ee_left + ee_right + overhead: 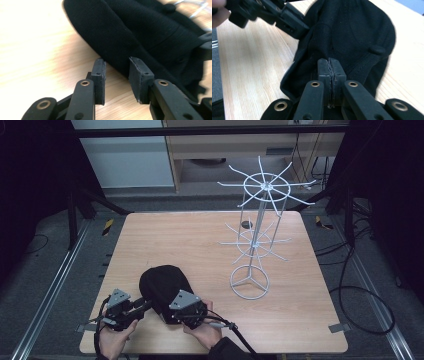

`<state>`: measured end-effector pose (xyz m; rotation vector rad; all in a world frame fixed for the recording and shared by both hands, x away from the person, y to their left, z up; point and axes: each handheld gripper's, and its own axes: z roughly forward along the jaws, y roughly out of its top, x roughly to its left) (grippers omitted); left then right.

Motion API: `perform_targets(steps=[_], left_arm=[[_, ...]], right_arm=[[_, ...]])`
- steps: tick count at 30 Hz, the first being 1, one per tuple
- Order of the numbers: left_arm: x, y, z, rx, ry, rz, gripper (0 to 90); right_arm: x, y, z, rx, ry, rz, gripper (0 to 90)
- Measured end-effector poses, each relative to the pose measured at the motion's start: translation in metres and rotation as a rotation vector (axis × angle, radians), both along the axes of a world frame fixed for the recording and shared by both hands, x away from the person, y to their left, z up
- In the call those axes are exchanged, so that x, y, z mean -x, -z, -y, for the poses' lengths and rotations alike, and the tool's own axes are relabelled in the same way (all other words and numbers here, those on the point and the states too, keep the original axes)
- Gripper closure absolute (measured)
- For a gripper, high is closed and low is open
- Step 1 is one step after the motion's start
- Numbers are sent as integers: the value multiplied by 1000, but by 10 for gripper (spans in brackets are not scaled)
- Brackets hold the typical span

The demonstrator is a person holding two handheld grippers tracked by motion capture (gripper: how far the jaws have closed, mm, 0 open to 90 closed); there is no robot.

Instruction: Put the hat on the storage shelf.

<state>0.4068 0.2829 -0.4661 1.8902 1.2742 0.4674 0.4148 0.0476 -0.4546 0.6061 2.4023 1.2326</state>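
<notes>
A black cap (165,287) lies on the near left part of the worktop (200,240), well apart from the white wire rack (257,230) that stands to the far right. It is soft cloth with stitched panels and a small button (377,49) on the crown, so it will likely weigh little, sag wherever it is not held, and fold instead of keeping its shape; breakage is no worry, though a shallow bite could let thin fabric slide out.

The right hand-held gripper (172,312) sits at the cap's near edge, its pads (323,68) pressed together, seemingly on a fold of the rim. The left hand-held gripper (145,304) is at the cap's left edge, jaws spread with the cloth just beyond its pads (98,72), not pinched.

The doubled, seamed rim looks the best place to grip, at 2 spots set apart, so the opening stays stretched for hanging on a rack prong.
</notes>
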Motion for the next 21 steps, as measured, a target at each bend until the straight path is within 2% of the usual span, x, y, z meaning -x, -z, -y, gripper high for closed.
perform_targets(steps=[2,4,8,11,14,16,21], left_arm=[[-1,3,-2,-16,-28,-17,645],[-1,2,-4,-22,-47,-9,633],[2,-5,-11,1,-87,27,605],[3,-10,-13,26,-90,59,594],[4,-18,-10,36,-73,94,566],[4,-24,-7,41,-55,113,540],[2,-37,6,46,-23,140,487]], right_arm=[[-1,1,-5,0,1,-8,889],[-2,1,-9,-14,-7,-15,882],[-1,-4,-12,-56,-36,-43,819],[0,-12,-5,-101,-48,-48,753],[1,-22,13,-150,-17,-37,665],[1,-29,32,-173,19,-20,615],[4,-29,78,-181,98,-19,558]])
